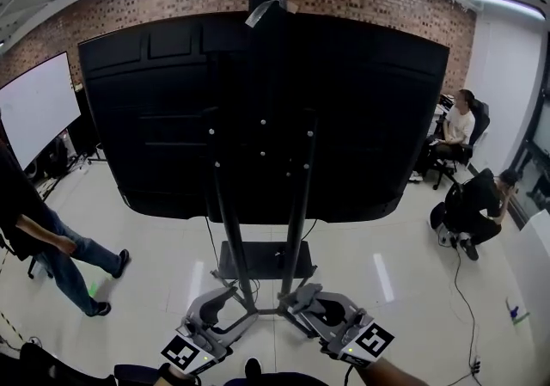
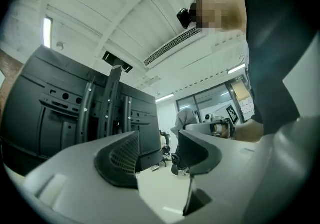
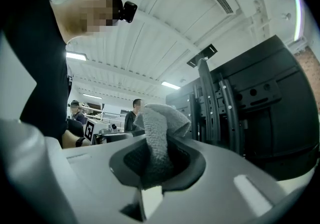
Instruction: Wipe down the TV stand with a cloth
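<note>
Left tongs [image 2: 157, 150]: jaws stand apart, with nothing between them. Right tongs [image 3: 157, 165]: jaws closed on a grey terry cloth [image 3: 159, 128], which is pinched at its lower part while a folded end stands up above the jaws.

In the head view I see both tongs low in the frame, side by side, just in front of the foot of the TV stand [image 1: 295, 221]. The stand's two black uprights rise from a dark base plate on the pale floor [image 1: 378, 247] and carry a large television [image 1: 146, 118], seen from its back. I cannot tell whether the cloth touches the stand.
</note>
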`<state>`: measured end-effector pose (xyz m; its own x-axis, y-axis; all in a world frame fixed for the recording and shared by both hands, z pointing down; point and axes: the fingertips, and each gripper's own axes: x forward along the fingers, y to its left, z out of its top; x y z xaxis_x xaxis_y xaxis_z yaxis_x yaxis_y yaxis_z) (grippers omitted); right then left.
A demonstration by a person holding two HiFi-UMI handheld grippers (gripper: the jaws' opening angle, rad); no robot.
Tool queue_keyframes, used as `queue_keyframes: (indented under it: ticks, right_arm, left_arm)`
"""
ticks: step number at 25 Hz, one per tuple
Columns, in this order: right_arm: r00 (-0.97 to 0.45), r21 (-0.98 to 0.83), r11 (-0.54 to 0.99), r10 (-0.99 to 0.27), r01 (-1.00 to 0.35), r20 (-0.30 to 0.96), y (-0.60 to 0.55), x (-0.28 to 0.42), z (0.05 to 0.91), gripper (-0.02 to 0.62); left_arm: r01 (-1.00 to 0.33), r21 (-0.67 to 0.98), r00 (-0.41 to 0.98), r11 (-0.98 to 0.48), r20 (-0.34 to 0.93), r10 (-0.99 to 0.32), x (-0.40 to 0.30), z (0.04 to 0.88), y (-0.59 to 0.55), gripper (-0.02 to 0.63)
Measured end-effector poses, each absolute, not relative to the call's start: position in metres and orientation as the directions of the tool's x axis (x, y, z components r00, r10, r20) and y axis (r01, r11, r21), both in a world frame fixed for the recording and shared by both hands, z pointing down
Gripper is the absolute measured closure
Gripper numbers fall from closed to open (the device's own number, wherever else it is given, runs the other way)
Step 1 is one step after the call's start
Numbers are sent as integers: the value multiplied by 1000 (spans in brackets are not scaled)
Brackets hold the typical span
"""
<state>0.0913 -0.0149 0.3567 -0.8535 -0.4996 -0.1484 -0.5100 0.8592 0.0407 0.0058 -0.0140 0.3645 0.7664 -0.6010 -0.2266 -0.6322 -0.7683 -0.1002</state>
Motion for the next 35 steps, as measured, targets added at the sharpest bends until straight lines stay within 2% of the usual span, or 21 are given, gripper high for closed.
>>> queue_keyframes:
  ticks: [6,14,19,24,28,35]
  right_arm:
    - [-816,67,819,-553,-569,-169,-74,63,339,558]
    - [-788,253,746,-584,-616,-196,-132,44,279,558]
    - [-792,461,657,-575,-597,-206,-157,37,210,558]
    - [-780,652,520,-597,-552,-185,-188,24,141,558]
    - [-768,714,459,-616,-529,-173,-228,18,85,558]
    - [-749,781,365,-635,-508,-190,-262,19,26,558]
  left_arm:
    - [-579,-143,807,-803,-240,-539,-25,344,-71,344]
    - [-518,-258,851,-815,-246,-463,-46,302,-127,344]
    - [-488,-338,870,-805,-264,-416,-44,248,-151,344]
    - [-473,-393,860,-789,-401,-316,-42,160,-163,351]
    - [-479,-451,861,-753,-406,-305,-41,105,-183,351]
    - [-494,-558,864,-667,-398,-308,-33,58,-192,351]
